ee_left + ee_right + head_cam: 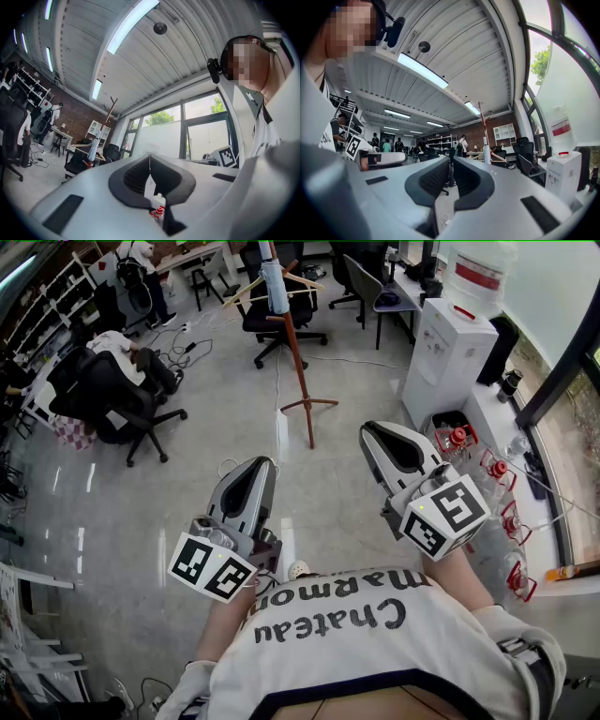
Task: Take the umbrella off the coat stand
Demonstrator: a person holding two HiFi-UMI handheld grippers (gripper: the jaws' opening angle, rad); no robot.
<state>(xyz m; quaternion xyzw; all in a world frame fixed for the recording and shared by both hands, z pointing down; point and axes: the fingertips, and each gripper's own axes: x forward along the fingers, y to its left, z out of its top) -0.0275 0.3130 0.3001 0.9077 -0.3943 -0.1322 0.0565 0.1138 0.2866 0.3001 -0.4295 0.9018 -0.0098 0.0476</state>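
floor (187,512): glossy grey | standing on it: coat stand (297,362), office chair (117,399)

The coat stand (298,357) is seen standing on the glossy grey floor (216,427), towards its far edge. It is made up of a slim red-brown pole carried on a low base of spread legs. The umbrella (275,285) is light blue and folded shut. It is hung lengthwise close against the upper part of the pole, well clear of the floor. Pale wooden arms (246,292) are spread to both sides at its height.
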